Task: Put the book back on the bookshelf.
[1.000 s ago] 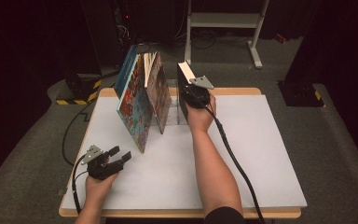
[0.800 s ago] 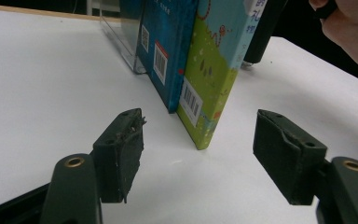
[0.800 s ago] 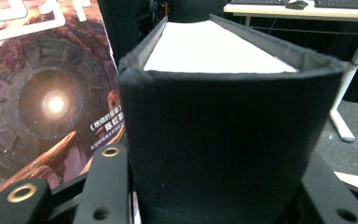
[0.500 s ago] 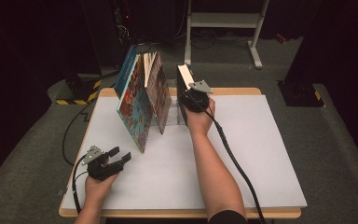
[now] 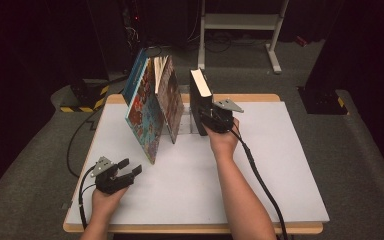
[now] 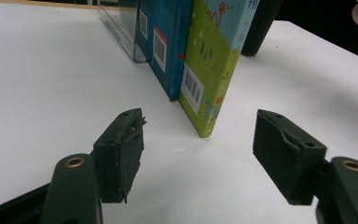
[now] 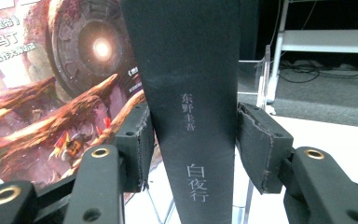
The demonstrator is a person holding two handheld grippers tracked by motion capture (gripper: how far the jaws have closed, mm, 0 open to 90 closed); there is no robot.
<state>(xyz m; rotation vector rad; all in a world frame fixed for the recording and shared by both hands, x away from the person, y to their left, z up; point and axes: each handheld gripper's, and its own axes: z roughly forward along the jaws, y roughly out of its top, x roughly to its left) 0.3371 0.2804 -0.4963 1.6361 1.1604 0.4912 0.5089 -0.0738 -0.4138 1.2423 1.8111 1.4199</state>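
Two forearms reach in from the near table edge, a gripper in each hand.

The left gripper (image 5: 125, 170) rests low near the table's near left corner, its hand (image 5: 106, 197) behind it, jaws standing apart with nothing between them. The right forearm stretches far forward; the right gripper (image 5: 207, 117) has just been opening its jaws, and the pads (image 7: 137, 144) sit either side of a black book's spine (image 7: 191, 140), a slight gap showing.

black book (image 5: 199, 100) upright, right gripper (image 5: 211, 120) at spine
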